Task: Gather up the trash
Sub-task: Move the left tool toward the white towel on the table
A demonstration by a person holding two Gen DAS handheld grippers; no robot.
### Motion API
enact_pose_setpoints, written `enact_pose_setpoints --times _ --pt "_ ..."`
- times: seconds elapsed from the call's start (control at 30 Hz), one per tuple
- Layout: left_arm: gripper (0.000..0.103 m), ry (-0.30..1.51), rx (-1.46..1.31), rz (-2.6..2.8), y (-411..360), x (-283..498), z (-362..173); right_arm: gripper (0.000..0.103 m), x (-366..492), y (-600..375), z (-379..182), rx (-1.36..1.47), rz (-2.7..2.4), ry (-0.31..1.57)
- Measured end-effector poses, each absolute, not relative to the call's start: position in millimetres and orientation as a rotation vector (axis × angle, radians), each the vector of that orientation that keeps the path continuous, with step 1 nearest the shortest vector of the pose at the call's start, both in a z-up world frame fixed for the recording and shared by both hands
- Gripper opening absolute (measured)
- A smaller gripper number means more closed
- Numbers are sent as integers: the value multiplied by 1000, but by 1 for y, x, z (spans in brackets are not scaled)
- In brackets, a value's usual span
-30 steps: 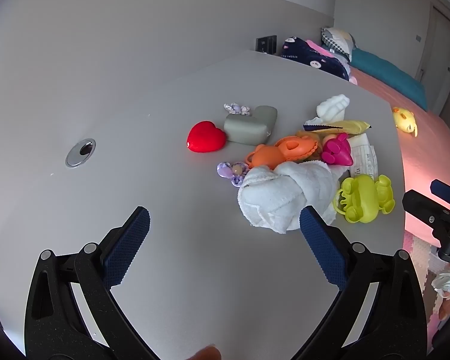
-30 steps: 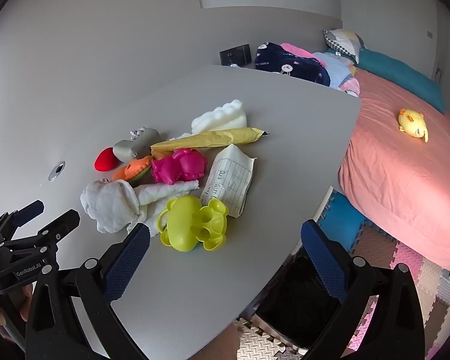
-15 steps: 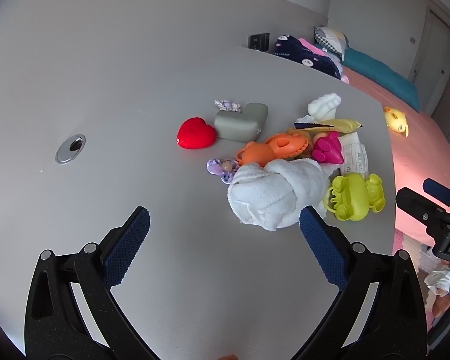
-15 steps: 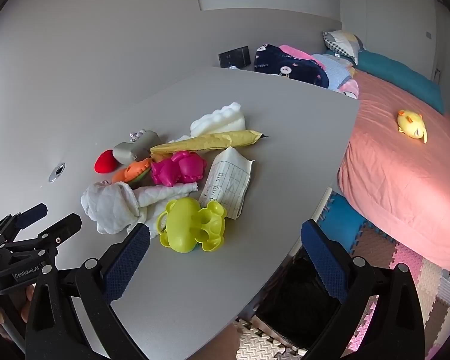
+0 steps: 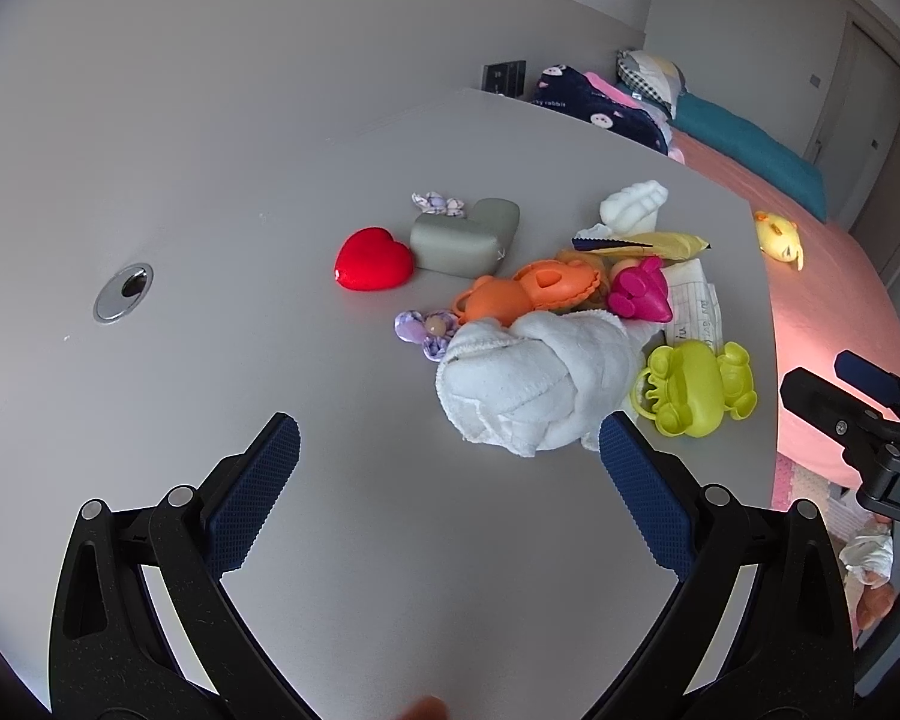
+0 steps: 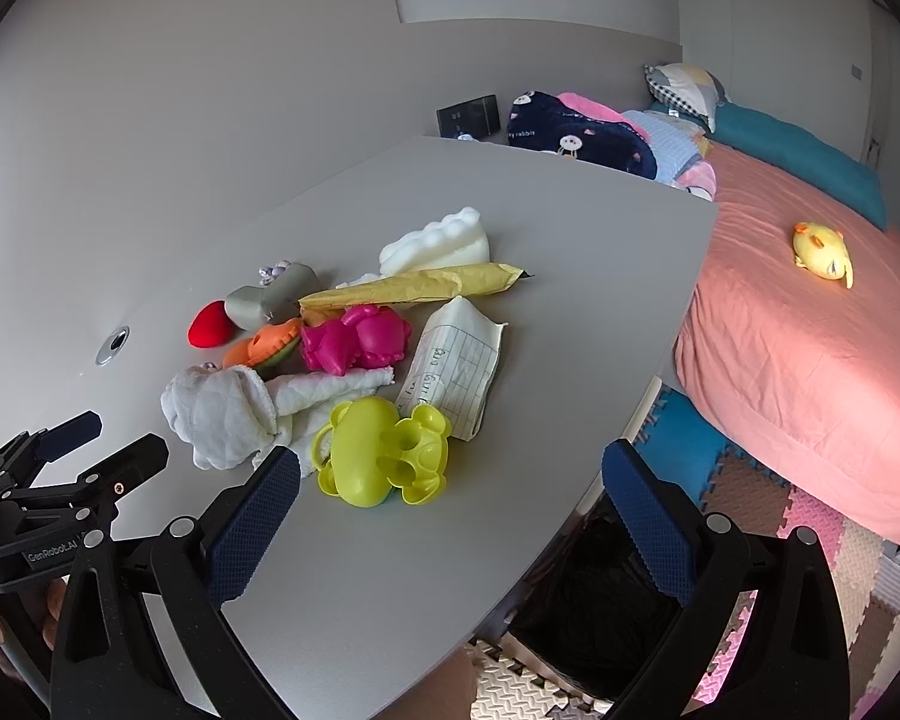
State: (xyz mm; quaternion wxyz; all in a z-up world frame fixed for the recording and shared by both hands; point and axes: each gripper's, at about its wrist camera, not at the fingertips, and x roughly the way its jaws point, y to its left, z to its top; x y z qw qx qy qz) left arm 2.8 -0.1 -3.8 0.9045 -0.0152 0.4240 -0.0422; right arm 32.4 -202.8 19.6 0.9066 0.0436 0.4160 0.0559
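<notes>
A pile lies on the grey table (image 5: 210, 192): a crumpled yellow wrapper (image 6: 414, 291), a handwritten paper sheet (image 6: 459, 360), a white foam piece (image 6: 438, 243) and a knotted white cloth (image 5: 534, 384), mixed with toys. My left gripper (image 5: 447, 429) hovers open just in front of the cloth, with nothing between its fingers. My right gripper (image 6: 450, 453) is open too, over the table's near edge behind the lime-green toy (image 6: 384, 450). Each gripper also shows in the other's view, the left gripper (image 6: 72, 450) at the left and the right gripper (image 5: 852, 396) at the right.
Toys in the pile: red heart (image 5: 372, 258), grey block (image 5: 462, 237), orange toy (image 5: 528, 294), pink toy (image 6: 354, 339), purple flower (image 5: 423, 330). A black-lined bin (image 6: 600, 588) stands below the table edge. A pink bed (image 6: 810, 360) lies to the right, and a cable grommet (image 5: 123, 291) sits in the tabletop.
The left gripper has drifted a little, so the pile sits slightly further left in its view. Both grippers stay open. Nothing on the table has moved.
</notes>
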Motion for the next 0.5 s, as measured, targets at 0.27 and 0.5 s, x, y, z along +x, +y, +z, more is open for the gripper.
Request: enact_pose_setpoints --times 0.27,0.5 --pt "97 866 -10 -108 -6 0 -3 100 33 -205 22 89 115 857" --pt "97 864 13 -108 -9 -1 -2 100 31 -204 20 90 115 857"
